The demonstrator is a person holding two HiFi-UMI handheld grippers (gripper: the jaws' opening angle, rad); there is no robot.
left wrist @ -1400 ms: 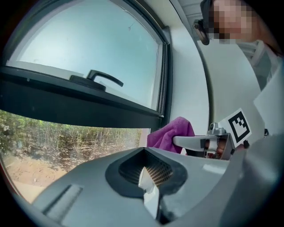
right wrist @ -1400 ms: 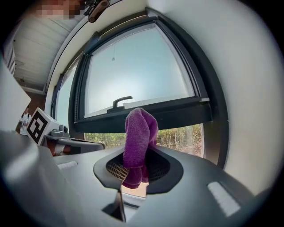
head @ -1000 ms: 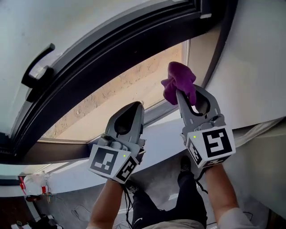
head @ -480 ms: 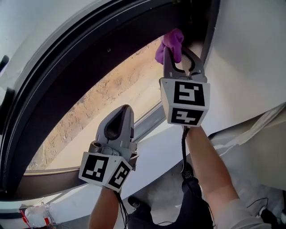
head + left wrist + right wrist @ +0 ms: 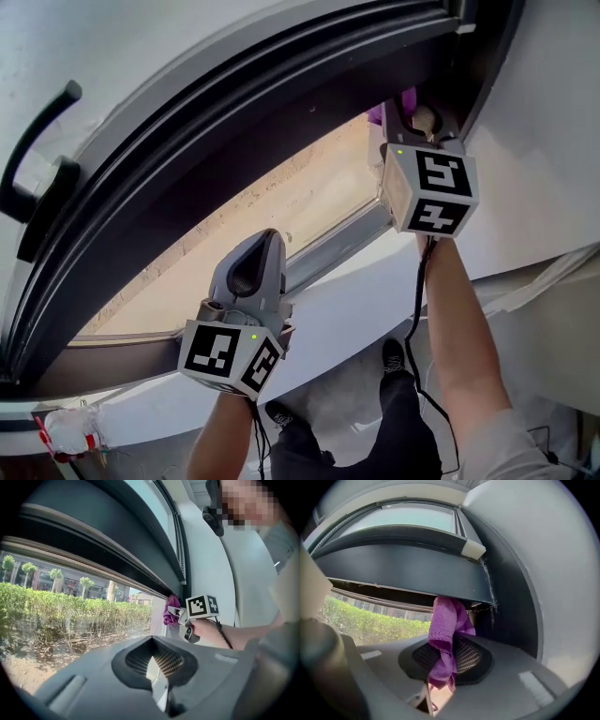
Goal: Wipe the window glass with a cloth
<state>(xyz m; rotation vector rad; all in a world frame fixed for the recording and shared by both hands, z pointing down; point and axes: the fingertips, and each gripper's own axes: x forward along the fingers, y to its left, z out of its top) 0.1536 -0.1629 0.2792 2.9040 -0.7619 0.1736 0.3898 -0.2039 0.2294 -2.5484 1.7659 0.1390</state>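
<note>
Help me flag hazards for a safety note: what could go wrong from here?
1. The purple cloth is pinched in the right gripper's tongs by only a narrow fold. Its bunch sits against the dark window frame in the corner, so it may snag and pull free.
2. Little cloth covers the tongs' hard tips, so they might scrape the glass.
</note>
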